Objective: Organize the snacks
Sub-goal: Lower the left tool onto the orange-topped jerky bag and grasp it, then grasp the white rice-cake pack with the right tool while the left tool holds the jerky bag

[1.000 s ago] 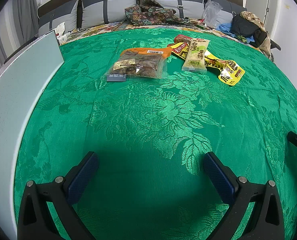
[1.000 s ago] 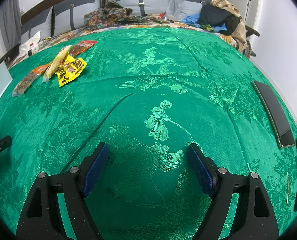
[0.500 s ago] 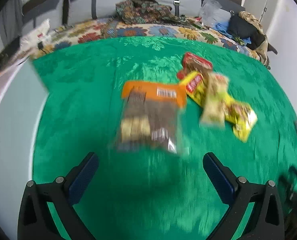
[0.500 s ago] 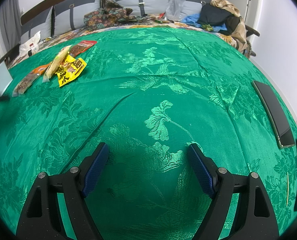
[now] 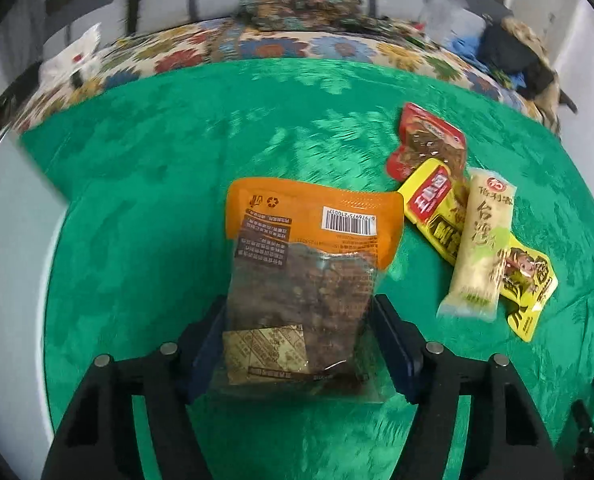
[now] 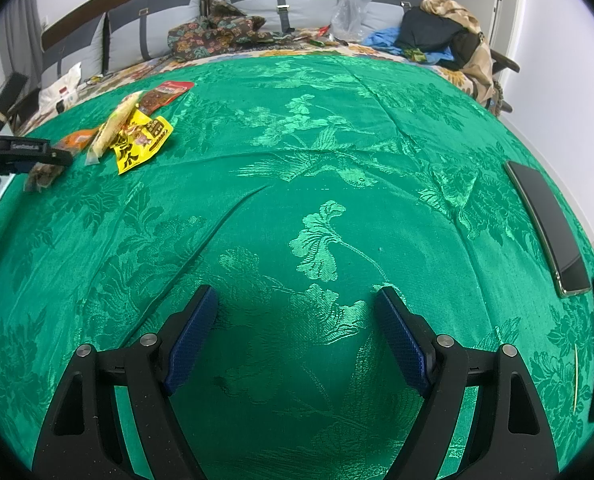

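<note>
An orange-topped clear snack bag lies on the green cloth. My left gripper is low over its near end, with a blue finger on each side of the bag, touching or nearly touching it. To its right lie a red packet, a yellow packet and a pale long packet. In the right wrist view the snacks are far left with the left gripper at them. My right gripper is open and empty over bare cloth.
A white box edge runs along the left of the cloth. Two dark phones lie at the right edge of the cloth. Cushions and clothes are piled at the far end.
My left gripper moved forward to the orange bag, dropped over its near end and narrowed its jaws around it. The right gripper has not moved.
</note>
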`<state>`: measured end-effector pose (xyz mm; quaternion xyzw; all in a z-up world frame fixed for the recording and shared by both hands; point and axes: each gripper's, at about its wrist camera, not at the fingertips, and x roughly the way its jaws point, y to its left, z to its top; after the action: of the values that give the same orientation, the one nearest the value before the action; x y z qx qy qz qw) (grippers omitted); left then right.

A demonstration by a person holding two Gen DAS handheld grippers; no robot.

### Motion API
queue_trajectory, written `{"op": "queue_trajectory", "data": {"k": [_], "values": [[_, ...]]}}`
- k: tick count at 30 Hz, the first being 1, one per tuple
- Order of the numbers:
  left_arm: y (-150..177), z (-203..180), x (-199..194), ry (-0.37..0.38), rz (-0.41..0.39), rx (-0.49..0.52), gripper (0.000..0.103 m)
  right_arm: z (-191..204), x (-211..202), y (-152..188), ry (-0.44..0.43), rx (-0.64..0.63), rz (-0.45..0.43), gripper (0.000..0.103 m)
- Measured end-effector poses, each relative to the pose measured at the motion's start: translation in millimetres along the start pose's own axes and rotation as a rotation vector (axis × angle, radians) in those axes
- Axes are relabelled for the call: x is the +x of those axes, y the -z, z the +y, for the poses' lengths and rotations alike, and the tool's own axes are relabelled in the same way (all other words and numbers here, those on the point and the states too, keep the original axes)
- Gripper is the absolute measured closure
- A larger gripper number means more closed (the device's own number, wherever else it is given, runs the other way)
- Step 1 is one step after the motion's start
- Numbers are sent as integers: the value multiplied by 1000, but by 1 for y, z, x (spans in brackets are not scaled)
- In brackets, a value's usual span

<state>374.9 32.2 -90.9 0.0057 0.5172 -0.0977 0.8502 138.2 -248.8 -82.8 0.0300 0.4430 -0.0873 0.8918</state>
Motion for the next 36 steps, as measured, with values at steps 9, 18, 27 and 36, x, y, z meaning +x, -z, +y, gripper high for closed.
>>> {"op": "queue_trajectory", "data": {"k": [9, 18, 27, 36], "values": [[98, 22, -64, -49, -22, -44, 34, 0, 0, 0, 0, 0, 0, 19], [148, 25, -67, -112, -91, -79, 2, 0, 0, 0, 0, 0, 0, 19], [148, 28, -66, -137, -142, -86, 0, 0, 0, 0, -1, 1, 0, 19], [147, 27, -65, -136, -142, -86, 0, 0, 1, 0, 0, 2, -1, 19]]}}
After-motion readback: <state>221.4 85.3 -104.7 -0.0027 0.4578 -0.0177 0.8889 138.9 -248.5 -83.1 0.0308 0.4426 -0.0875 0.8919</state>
